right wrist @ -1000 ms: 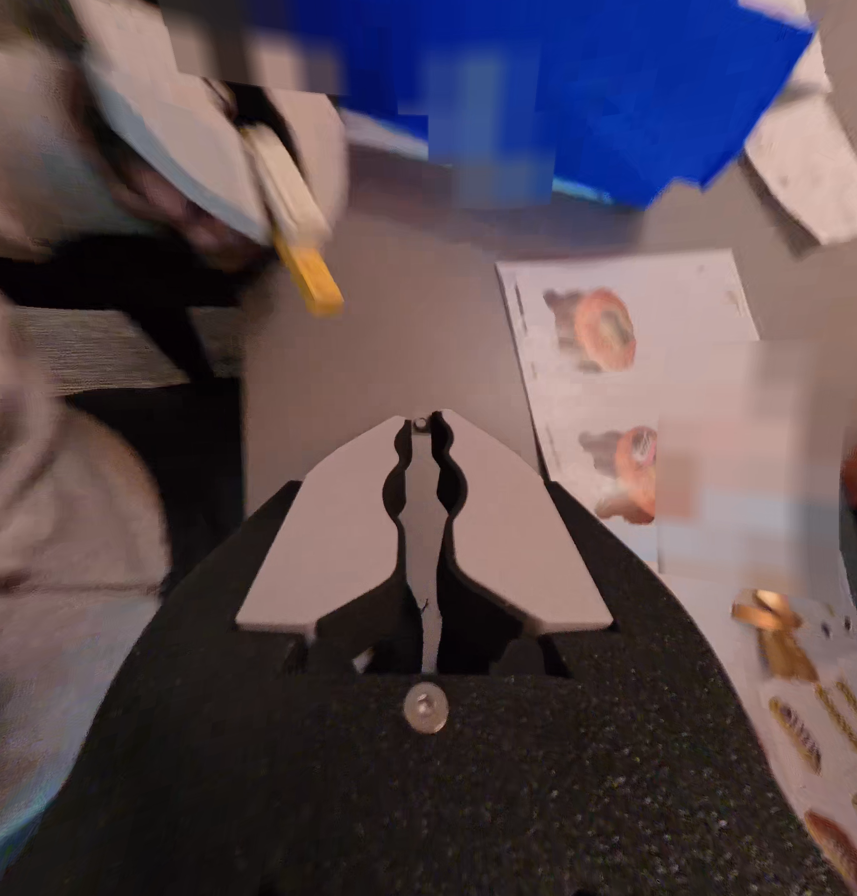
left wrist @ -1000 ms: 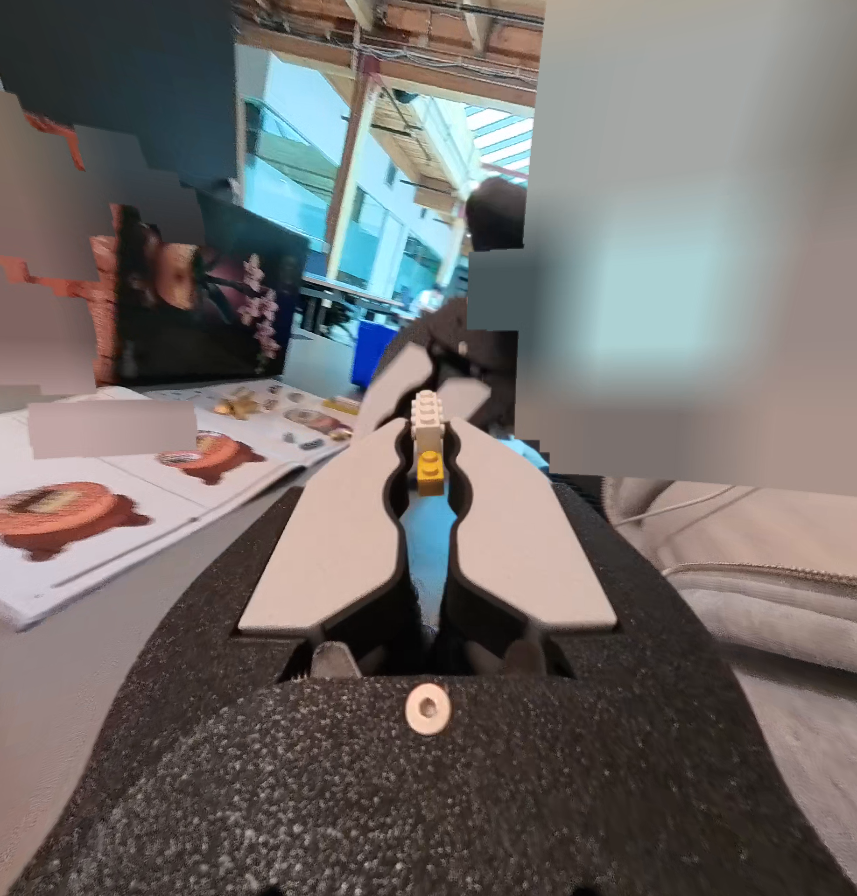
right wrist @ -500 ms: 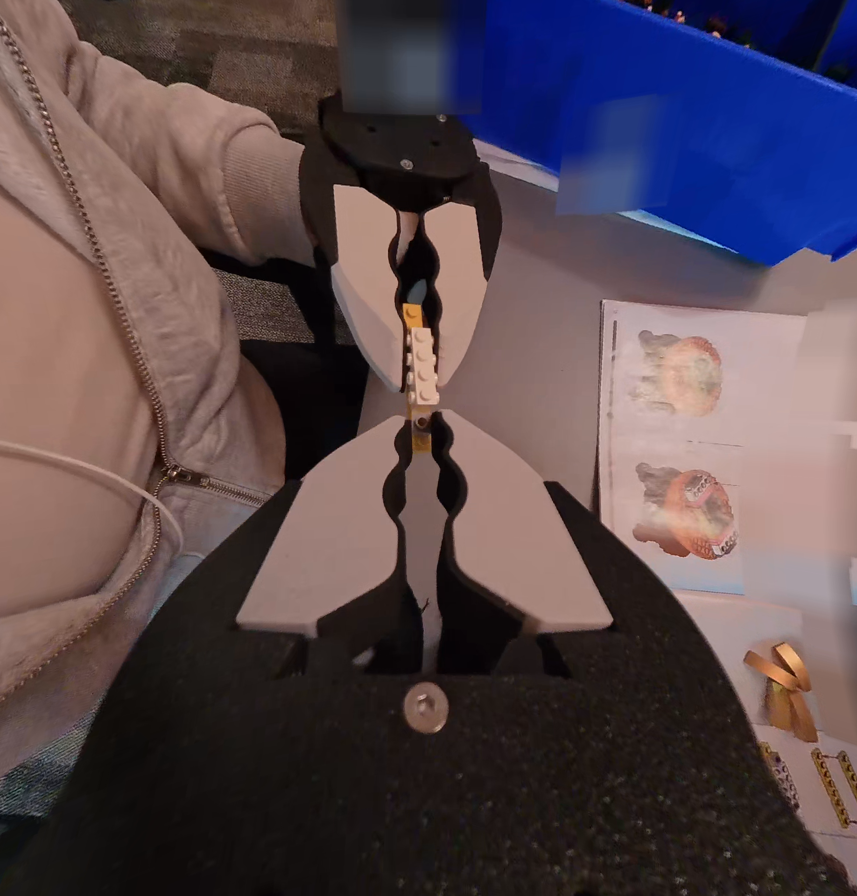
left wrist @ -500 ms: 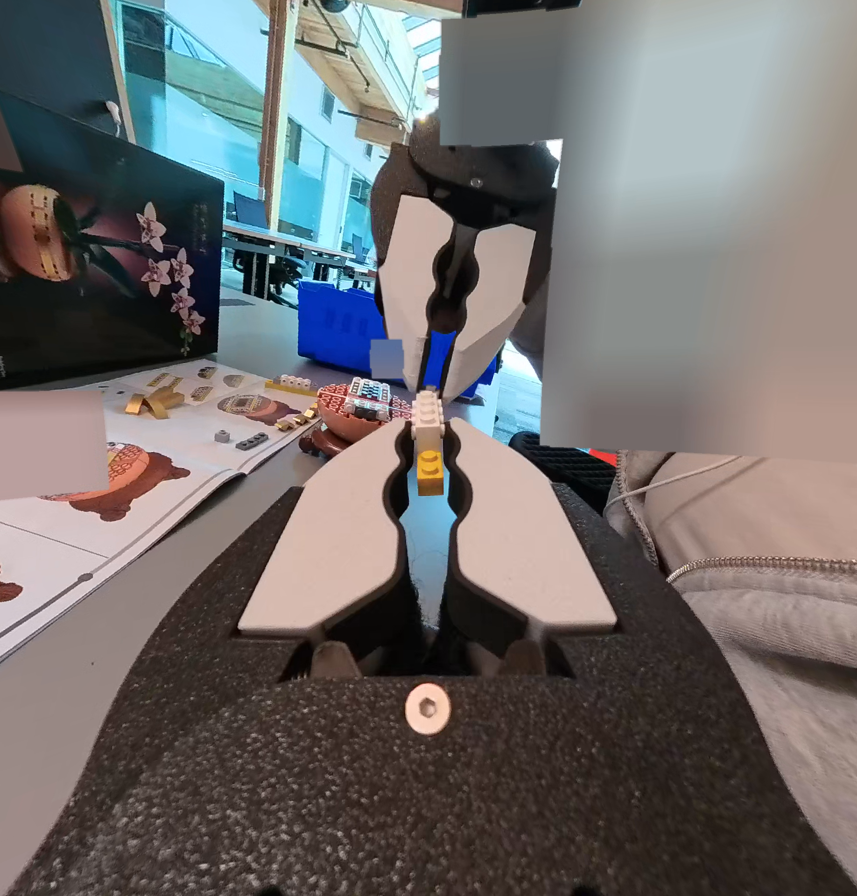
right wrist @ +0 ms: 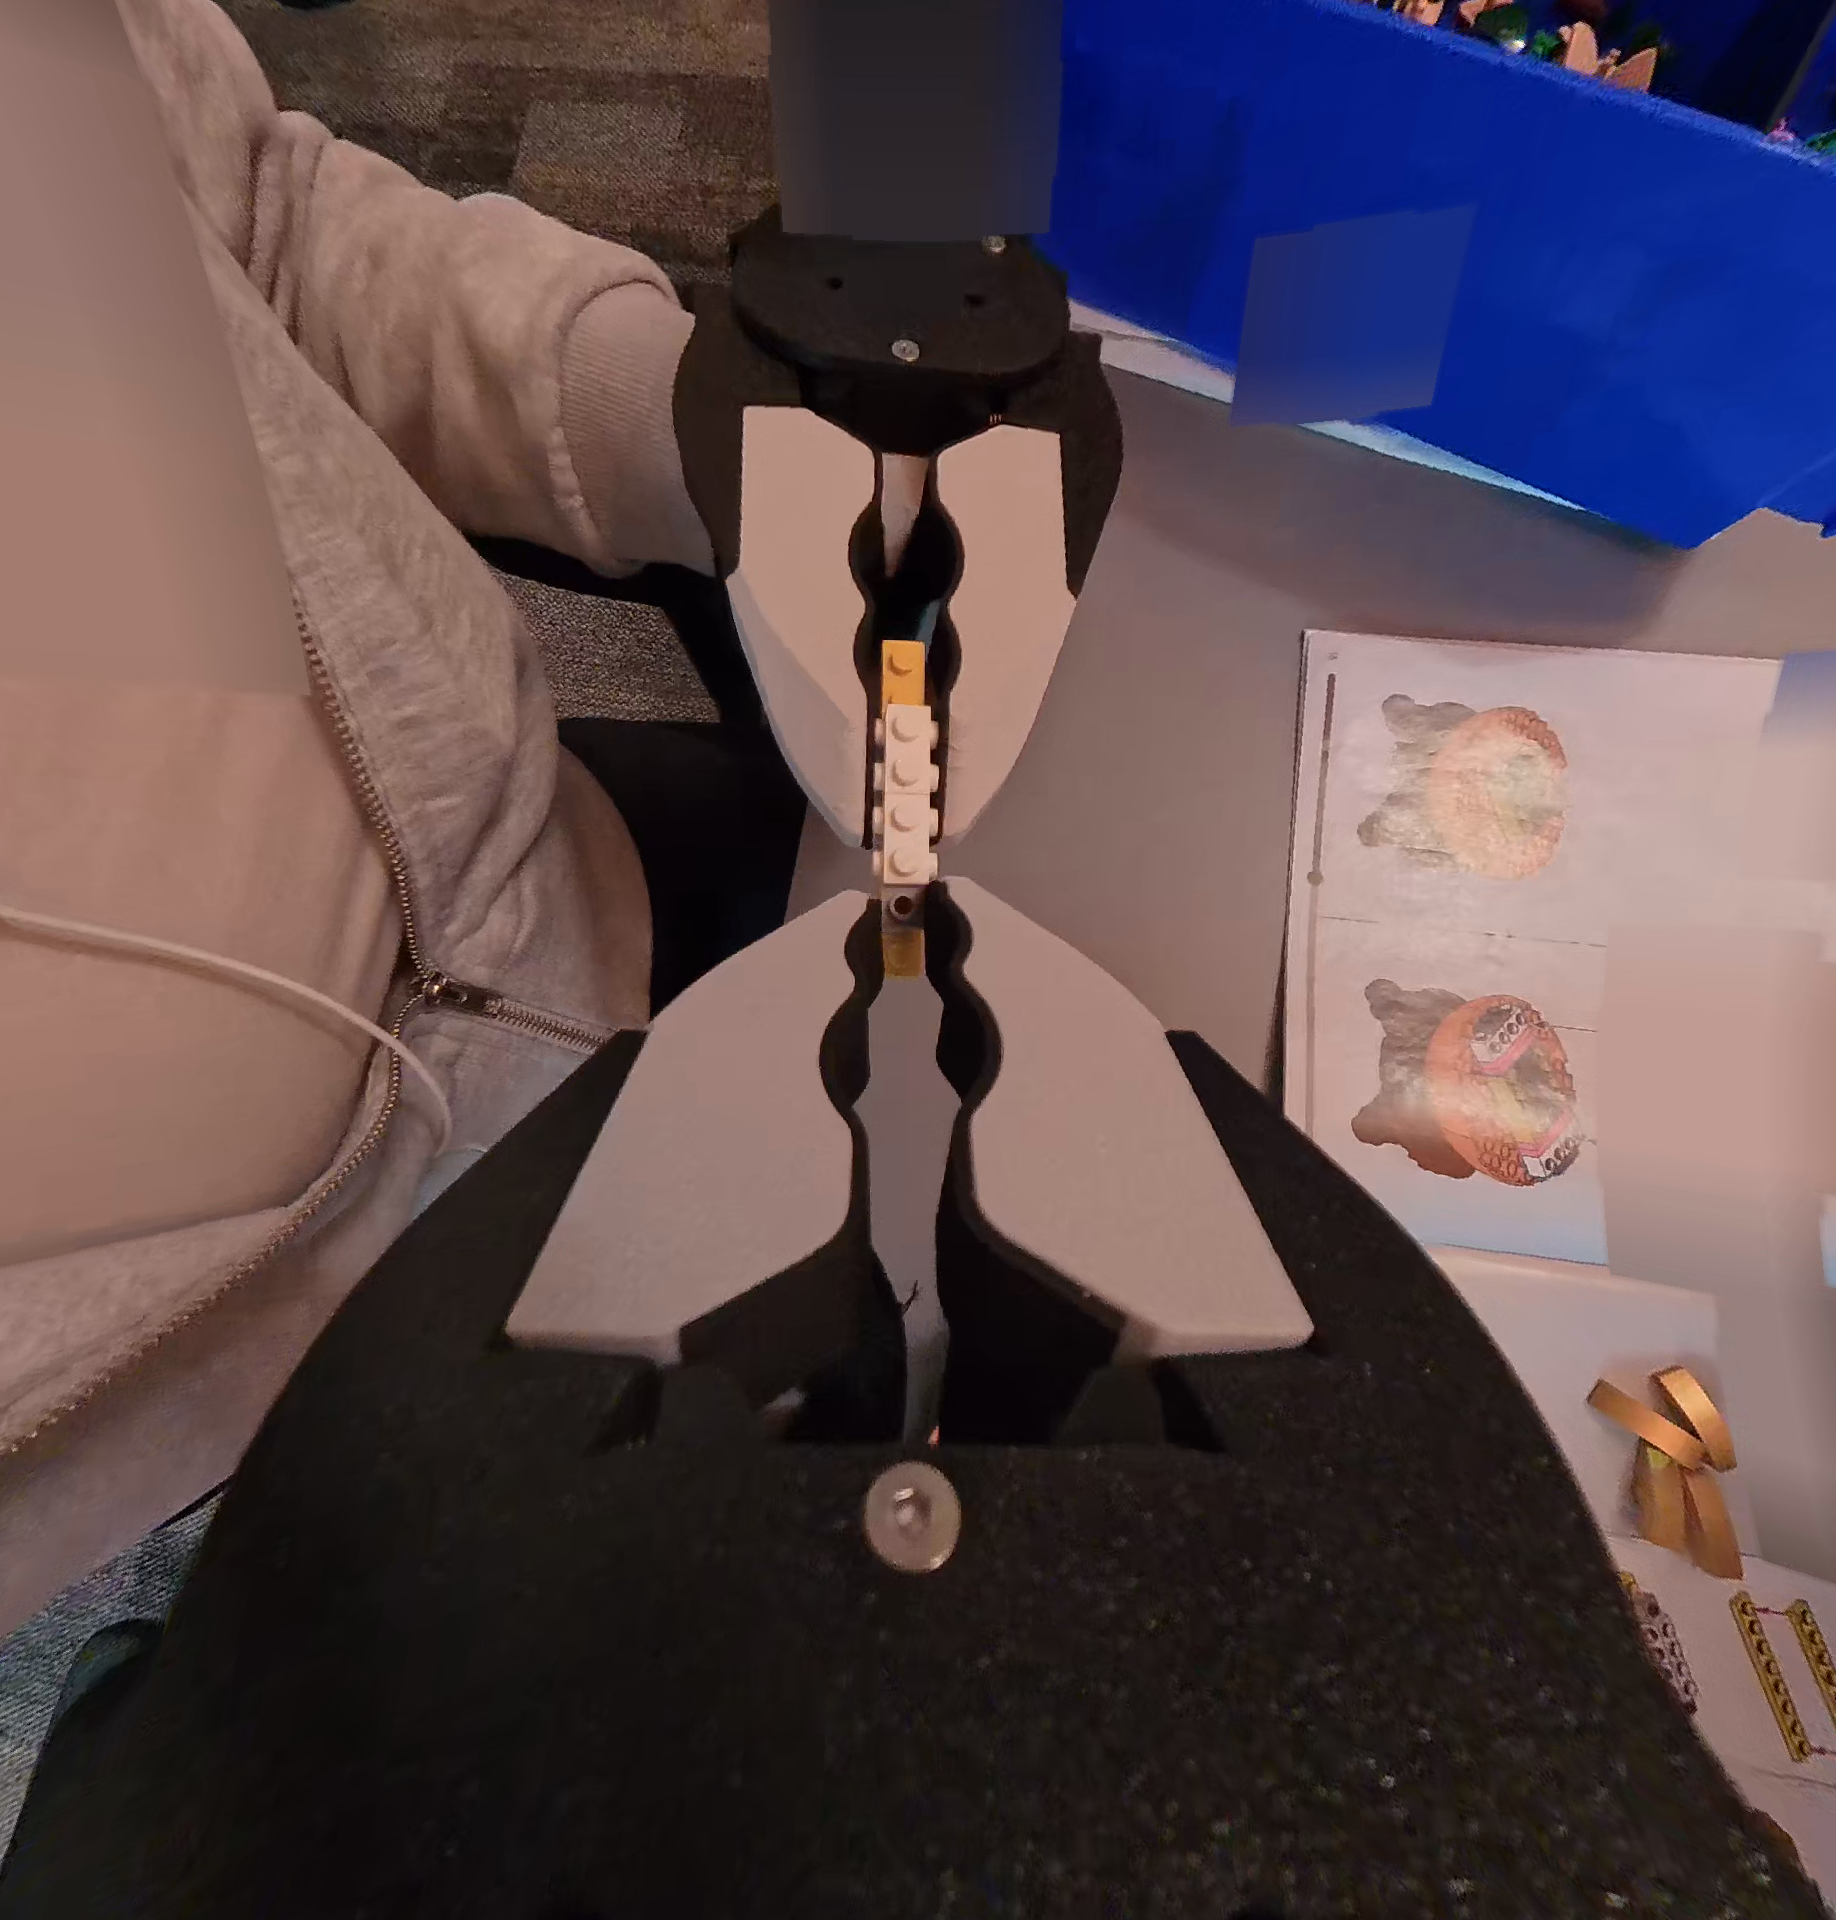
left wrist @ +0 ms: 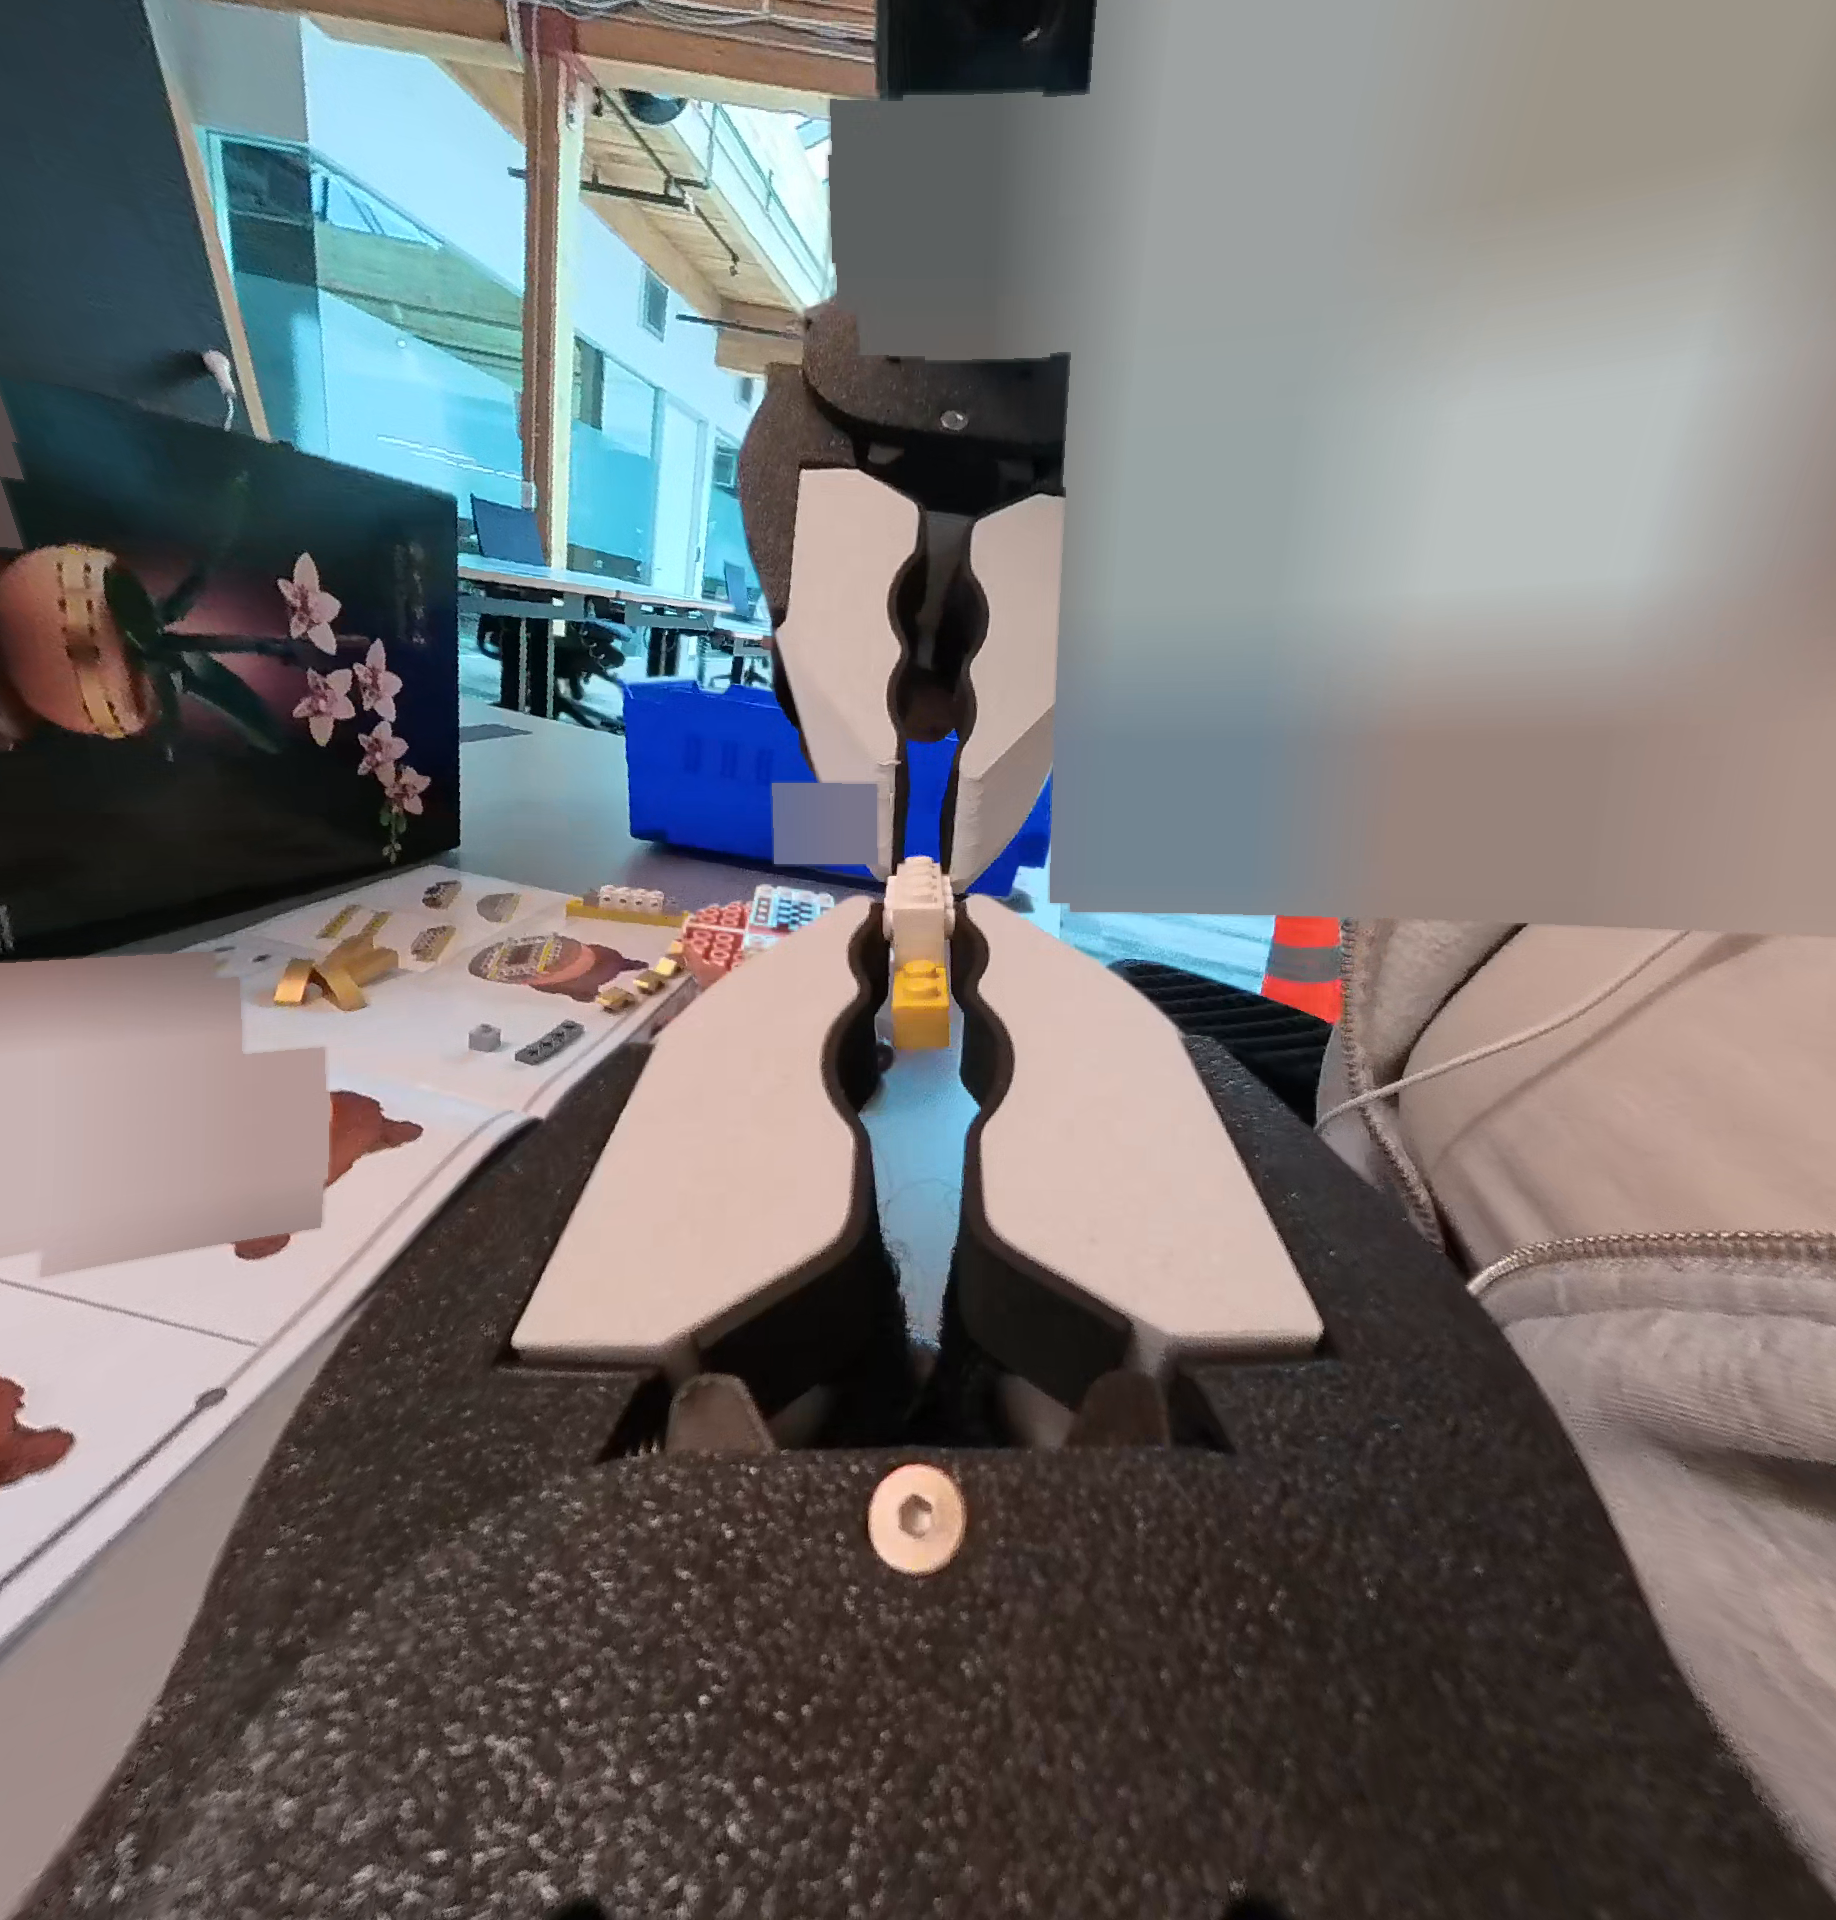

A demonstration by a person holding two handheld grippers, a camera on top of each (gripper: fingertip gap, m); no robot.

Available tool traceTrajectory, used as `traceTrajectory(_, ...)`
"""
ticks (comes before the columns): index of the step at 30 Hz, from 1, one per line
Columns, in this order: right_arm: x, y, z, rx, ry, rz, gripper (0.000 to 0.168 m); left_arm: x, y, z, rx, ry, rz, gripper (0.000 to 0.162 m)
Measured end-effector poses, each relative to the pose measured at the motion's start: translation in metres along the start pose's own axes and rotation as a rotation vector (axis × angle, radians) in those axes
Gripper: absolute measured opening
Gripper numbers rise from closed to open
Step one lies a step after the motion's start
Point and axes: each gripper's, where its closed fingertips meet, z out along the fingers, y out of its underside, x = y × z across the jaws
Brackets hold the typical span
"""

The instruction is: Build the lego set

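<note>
My left gripper [left wrist: 916, 916] is shut on a small assembly [left wrist: 919, 961]: a row of white bricks on a yellow plate, which sticks out past its fingertips. The right wrist view shows this gripper [right wrist: 903, 831] opposite, with the white bricks [right wrist: 906, 795] facing the camera. My right gripper [right wrist: 901, 906] is shut on a small dark grey piece [right wrist: 901, 906]. It holds that piece against the free yellow end [right wrist: 901, 954] of the assembly. In the left wrist view the right gripper [left wrist: 924, 868] comes down from above, tip to tip with the left one.
An open instruction booklet [left wrist: 166, 1299] lies on the grey table [right wrist: 1184, 582] with gold pieces [left wrist: 322, 982] and small grey parts [left wrist: 550, 1039] on it. A partly built red round model [left wrist: 732, 935], the set's dark box [left wrist: 197, 686] and a blue bin [right wrist: 1465, 260] stand behind. A person's grey hoodie [right wrist: 270, 727] is close. My two grippers' fingertips are within a few centimetres of each other.
One second ago the grippers were apart. The right gripper has swung to face the left one, and the grey piece now meets the assembly's yellow end. Both stay shut.
</note>
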Motion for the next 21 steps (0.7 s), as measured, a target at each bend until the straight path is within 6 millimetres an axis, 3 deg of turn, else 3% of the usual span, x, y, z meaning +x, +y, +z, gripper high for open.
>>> traceTrajectory(10,0.007,-0.005,-0.015,-0.008,0.039,-0.012,0.008,-0.005,-0.013,0.010,0.035,-0.001,0.024,0.010)
traceTrajectory(21,0.006,-0.009,-0.018,-0.006,0.075,-0.046,0.010,-0.005,-0.026,0.013,0.044,0.012,0.059,0.011)
